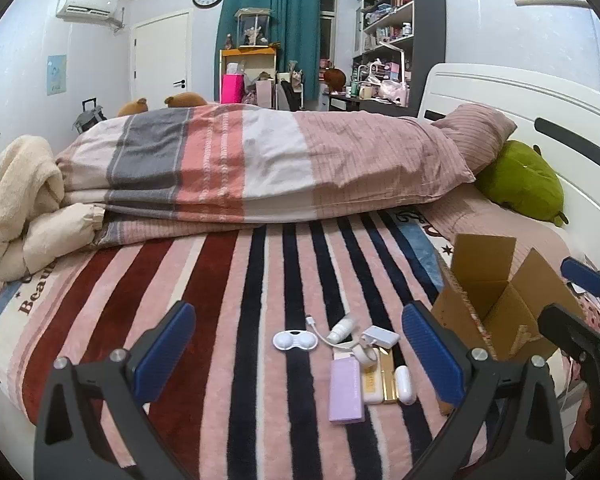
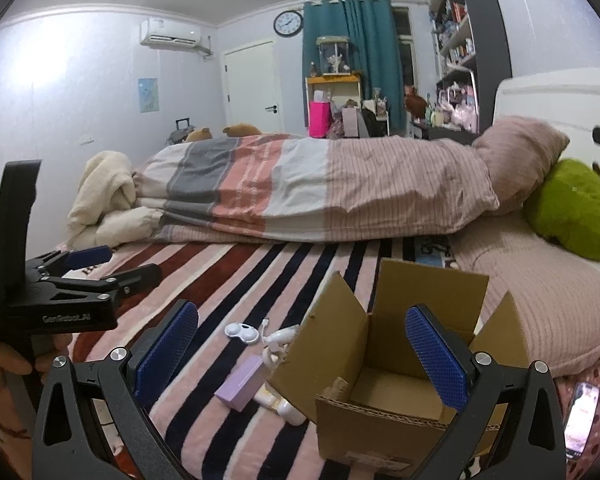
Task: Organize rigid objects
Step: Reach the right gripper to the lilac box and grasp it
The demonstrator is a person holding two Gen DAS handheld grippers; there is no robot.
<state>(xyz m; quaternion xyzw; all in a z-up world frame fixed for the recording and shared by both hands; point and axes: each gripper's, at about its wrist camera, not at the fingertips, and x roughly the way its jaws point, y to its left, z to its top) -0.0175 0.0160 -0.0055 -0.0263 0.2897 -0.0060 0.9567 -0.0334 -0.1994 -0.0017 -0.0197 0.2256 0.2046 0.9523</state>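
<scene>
Right, left gripper [image 1: 298, 354] wide open over the clutter, purple box [image 1: 345, 390] at one o'clock. Right gripper [image 2: 302, 354] gapes wide too, carton [image 2: 396, 364] at two o'clock.

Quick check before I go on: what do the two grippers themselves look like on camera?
Both are the same build: black angular frames with silver screw heads, each finger ending in a blue, finely textured pad. The left gripper shows this from behind; the right gripper matches. In the right wrist view, the left gripper's black body carries white "GenRobot.AI" lettering. No cables are visible.
</scene>
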